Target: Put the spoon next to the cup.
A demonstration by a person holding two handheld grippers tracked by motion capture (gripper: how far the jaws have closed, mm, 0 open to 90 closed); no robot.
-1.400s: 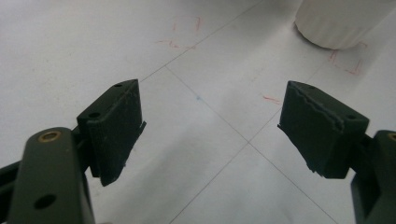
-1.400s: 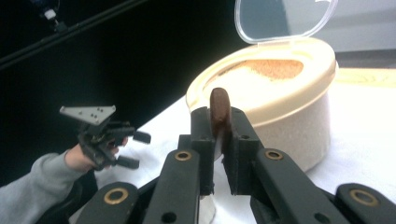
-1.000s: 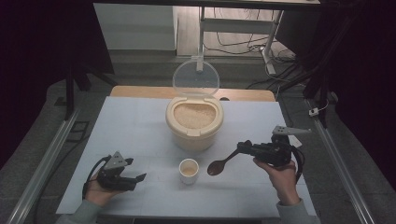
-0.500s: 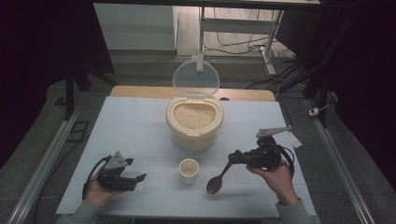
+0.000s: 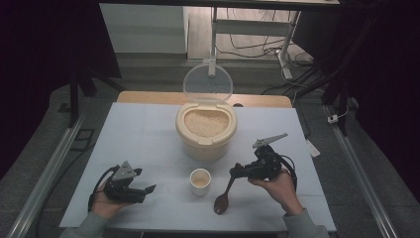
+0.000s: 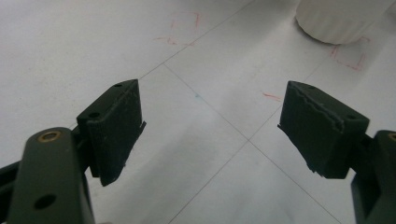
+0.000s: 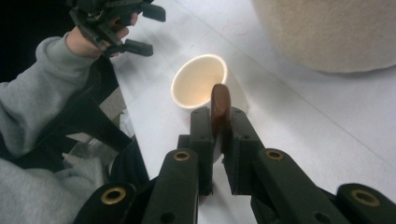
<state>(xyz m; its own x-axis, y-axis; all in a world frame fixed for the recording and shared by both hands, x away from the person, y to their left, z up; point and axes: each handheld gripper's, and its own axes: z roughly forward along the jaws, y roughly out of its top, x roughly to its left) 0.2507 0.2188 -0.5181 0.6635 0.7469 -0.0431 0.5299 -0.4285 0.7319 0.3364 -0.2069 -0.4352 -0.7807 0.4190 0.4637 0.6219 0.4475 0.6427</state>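
The high view shows the whole brown spoon (image 5: 224, 197), its bowl hanging low over the table (image 5: 148, 129) just right of the paper cup (image 5: 200, 181); the right gripper view shows only the handle end (image 7: 220, 105), pinched between the closed jaws of the right hand-held gripper (image 5: 238, 172). The spoon is dark, glossy wood. The left hand-held gripper (image 5: 148, 189) rests near the table's front-left, jaws apart and empty.

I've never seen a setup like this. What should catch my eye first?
Mid-table stands a round tub full of pale grain, its clear lid flipped up behind. In front sits a small paper cup, and the right gripper clamps a brown wooden spoon beside it, bowl hanging toward the table.
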